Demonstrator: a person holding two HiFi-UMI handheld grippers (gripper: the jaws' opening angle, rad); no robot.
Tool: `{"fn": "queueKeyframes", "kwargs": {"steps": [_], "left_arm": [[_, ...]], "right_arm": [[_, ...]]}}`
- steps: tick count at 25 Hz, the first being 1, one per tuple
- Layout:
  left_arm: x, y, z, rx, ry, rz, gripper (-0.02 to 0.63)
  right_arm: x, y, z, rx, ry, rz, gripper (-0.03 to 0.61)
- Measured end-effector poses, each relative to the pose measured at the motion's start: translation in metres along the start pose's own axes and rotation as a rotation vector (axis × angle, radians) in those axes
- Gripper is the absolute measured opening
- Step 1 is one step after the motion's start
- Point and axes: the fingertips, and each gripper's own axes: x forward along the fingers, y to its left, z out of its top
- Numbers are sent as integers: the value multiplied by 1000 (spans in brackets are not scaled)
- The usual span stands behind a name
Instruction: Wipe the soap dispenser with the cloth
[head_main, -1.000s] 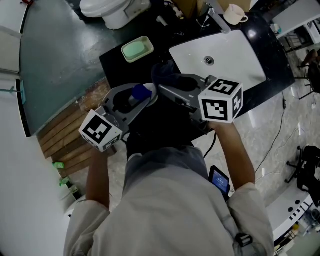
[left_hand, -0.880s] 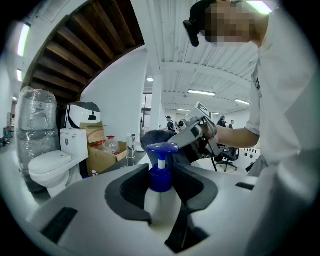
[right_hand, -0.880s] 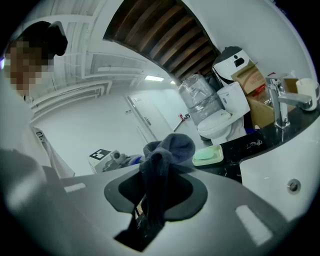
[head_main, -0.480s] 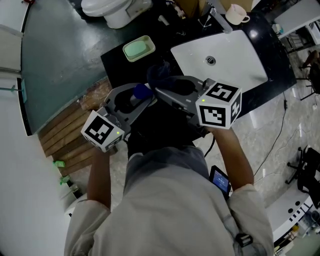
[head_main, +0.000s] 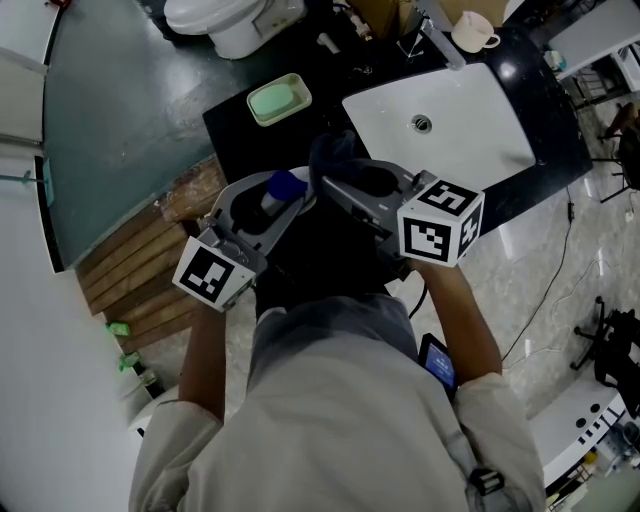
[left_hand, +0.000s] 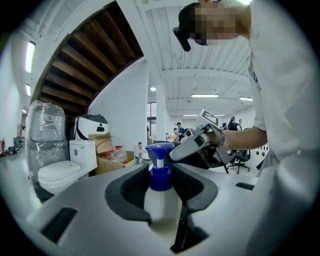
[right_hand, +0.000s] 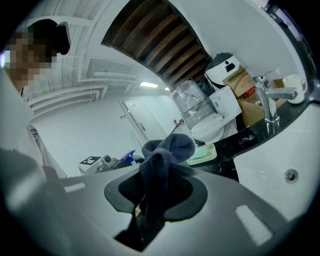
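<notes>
Left gripper: clenched on the soap dispenser, pads on either side of the pale body just below the blue pump collar. Bottle stands upright between the jaws, pump head clear above them. It is held in the air, off the counter, left of the sink and nearer the person than the basin.

Dispenser, judged: smooth plastic, probably light to middling depending on fill, and slippery once damp. Body is the place to hold it, as now. The pump head would sink or turn under a grip, so it is better left free for wiping.

Cloth: dark, soft, bunched. A rounded wad sticks out past the jaw tips and the rest trails back through the gap. It will fold and drag rather than push, so the wad is the working end.

Right gripper: clamped on that cloth, just right of the bottle, left of the sink's near corner. From the head view the wad sits close by the pump; possibly touching, but dark cloth on dark counter makes it hard to tell.

Beyond, left of the sink: a green soap dish on the counter.
</notes>
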Motion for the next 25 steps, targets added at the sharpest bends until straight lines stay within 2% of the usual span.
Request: {"fn": "queueKeyframes", "kwargs": {"steps": [6, 10, 17, 21, 25], "left_arm": [[-6, -1, 1, -11, -21, 17, 143], [-12, 1, 4, -35, -40, 41, 143], [-23, 12, 5, -168, -94, 149, 143], [-30, 10, 5, -160, -75, 228, 143], [-35, 12, 8, -173, -102, 269, 143]], "right_arm": [[-2, -10, -6, 3, 7, -39, 77], [-4, -12, -9, -44, 10, -81, 77], [-16, -6, -7, -151, -51, -170, 77], [-24, 5, -10, -199, -93, -209, 77], [-36, 9, -11, -250, -125, -261, 75]]}}
